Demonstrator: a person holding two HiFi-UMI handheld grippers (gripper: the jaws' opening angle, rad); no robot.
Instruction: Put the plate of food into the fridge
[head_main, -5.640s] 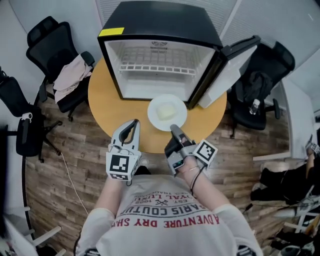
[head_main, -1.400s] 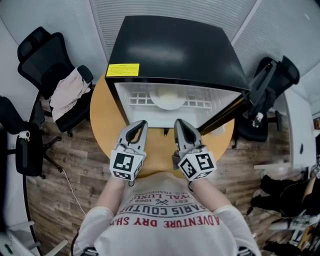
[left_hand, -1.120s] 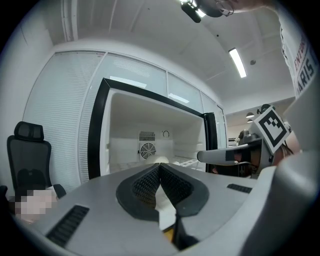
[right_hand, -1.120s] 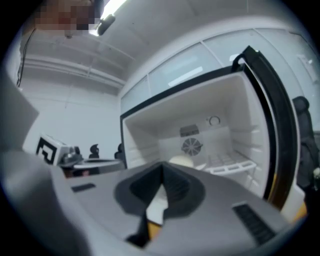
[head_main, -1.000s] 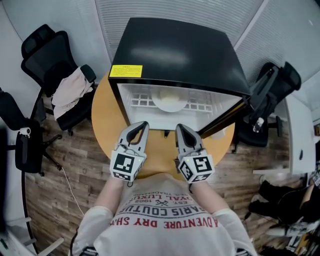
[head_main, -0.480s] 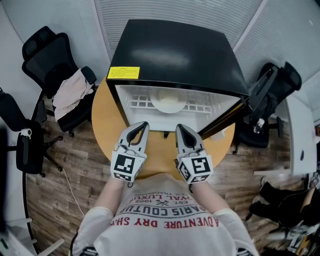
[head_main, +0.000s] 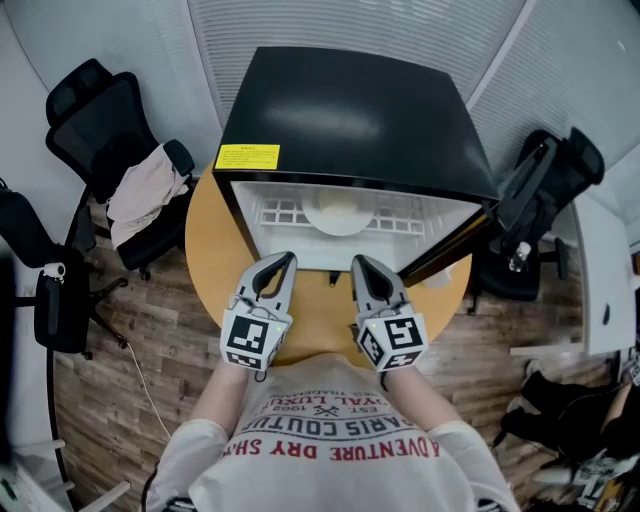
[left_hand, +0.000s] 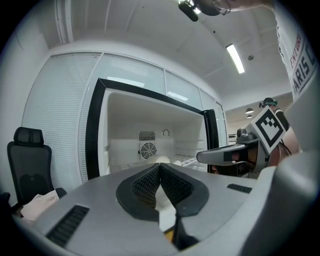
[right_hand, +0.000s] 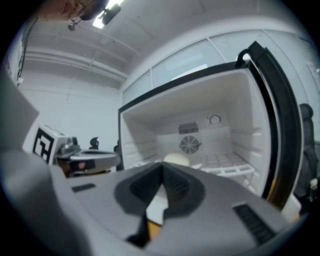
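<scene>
The white plate of pale food (head_main: 338, 212) rests on the wire shelf inside the open black fridge (head_main: 350, 110). My left gripper (head_main: 286, 259) and right gripper (head_main: 357, 261) hover side by side over the table's near edge, in front of the fridge opening. Both are shut and hold nothing. In the left gripper view the pads (left_hand: 150, 182) meet, and the fridge's white interior (left_hand: 150, 145) lies straight ahead. The right gripper view shows its jaws closed, with the food (right_hand: 176, 159) on the shelf beyond them. The fridge door (head_main: 455, 255) stands open to the right.
The fridge sits on a round wooden table (head_main: 212, 250). On the left is a black office chair (head_main: 95, 110) with a cloth (head_main: 140, 188) over it. Another black chair (head_main: 555, 165) stands right, behind the door. The floor is wood planks.
The plate has gone from the table in front of the fridge to the shelf inside it. Both grippers are back near the table's edge and have barely moved in the last second.
</scene>
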